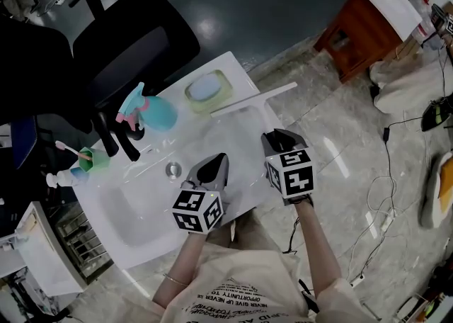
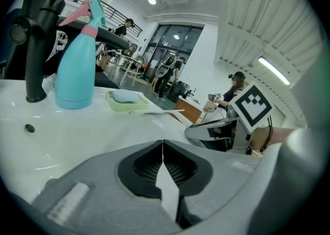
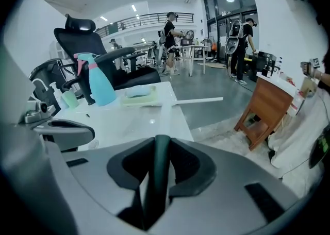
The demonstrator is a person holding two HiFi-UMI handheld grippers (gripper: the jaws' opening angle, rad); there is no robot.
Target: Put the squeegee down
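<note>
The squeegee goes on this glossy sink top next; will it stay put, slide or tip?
Probably stiff: the squeegee shows a straight blade though the right gripper grips only its handle. T-shaped, it should lie flat, not roll. The glossy sink top may let it slide, and one blade end overhangs the edge.

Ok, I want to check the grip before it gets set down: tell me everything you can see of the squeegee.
The squeegee is T-shaped: a long, thin white blade bar and a stem that looks dark where the right gripper is shut on it. The bar lies crosswise over the far right corner of the white sink counter, beside the green dish, one end jutting past the counter's edge. Whether the bar touches the counter cannot be told.
</note>
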